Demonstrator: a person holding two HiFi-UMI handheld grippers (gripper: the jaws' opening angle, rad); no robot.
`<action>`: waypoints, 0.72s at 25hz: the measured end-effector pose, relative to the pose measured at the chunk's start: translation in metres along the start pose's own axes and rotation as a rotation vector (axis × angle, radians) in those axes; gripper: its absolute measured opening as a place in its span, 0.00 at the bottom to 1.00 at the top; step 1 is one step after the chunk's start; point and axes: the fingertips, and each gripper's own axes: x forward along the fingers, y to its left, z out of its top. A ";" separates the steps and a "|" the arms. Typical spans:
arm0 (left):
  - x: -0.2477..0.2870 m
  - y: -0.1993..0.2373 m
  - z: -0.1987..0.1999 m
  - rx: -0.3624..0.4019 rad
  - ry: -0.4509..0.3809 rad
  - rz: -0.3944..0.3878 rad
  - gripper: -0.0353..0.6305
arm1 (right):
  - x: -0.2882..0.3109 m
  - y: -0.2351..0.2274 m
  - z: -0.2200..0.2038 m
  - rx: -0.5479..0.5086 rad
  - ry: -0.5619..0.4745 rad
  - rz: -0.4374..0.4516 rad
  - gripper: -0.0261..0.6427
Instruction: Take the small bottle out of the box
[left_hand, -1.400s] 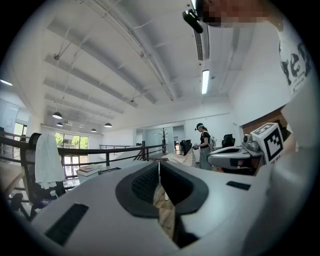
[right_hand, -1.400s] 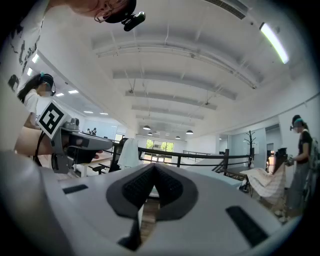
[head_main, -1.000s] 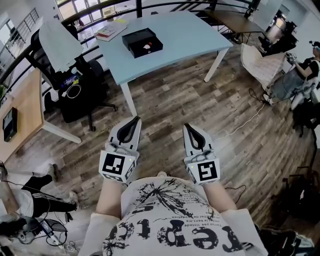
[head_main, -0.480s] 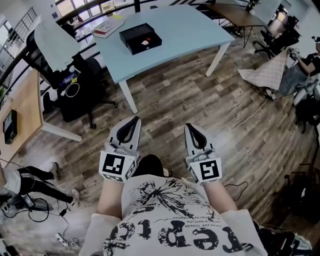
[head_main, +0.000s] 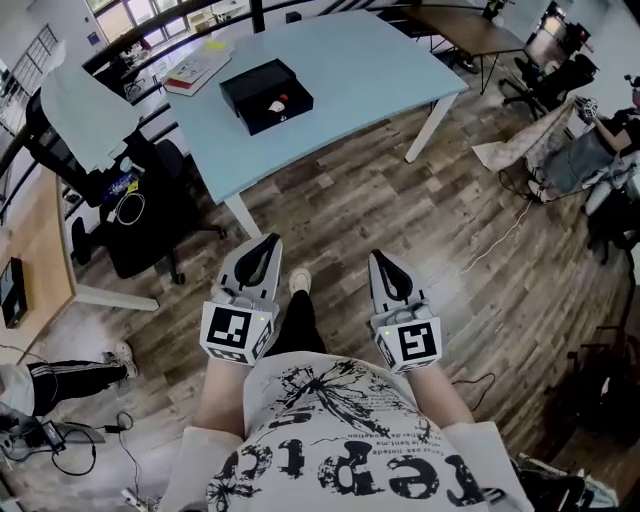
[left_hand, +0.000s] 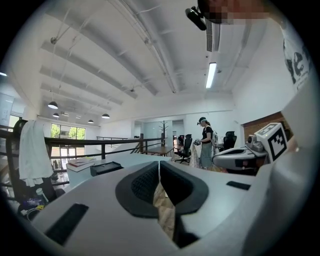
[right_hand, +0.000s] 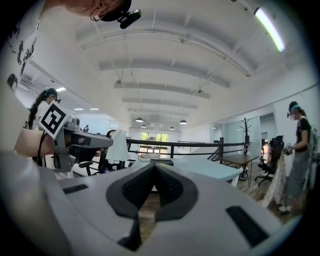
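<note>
Blue table (head_main: 370, 70) and box (head_main: 266, 95) stand well ahead; left gripper (head_main: 268, 240) and right gripper (head_main: 378, 257), jaws closed and empty, should open on nearing the bottle (head_main: 278, 103).

Far ahead of the left gripper (head_main: 271, 241), the black box (head_main: 240, 88) holds a white-red speck (head_main: 278, 101), too small to identify.

Large black lettering is printed on the white T-shirt (head_main: 340, 440) at 6 o'clock of the head view. It cannot be read with certainty, and the finer line above it is too small. Square coded markers, without letters, are carried on the left gripper (head_main: 271, 239) and right gripper (head_main: 376, 254).
</note>
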 end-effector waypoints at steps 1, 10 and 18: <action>0.015 0.016 0.001 -0.005 -0.002 -0.005 0.09 | 0.021 -0.004 0.002 -0.005 0.004 -0.002 0.06; 0.160 0.131 0.024 -0.024 0.010 -0.006 0.09 | 0.193 -0.076 0.025 -0.009 0.015 -0.011 0.06; 0.251 0.225 0.041 -0.016 0.018 0.012 0.09 | 0.327 -0.110 0.044 -0.011 0.015 0.014 0.06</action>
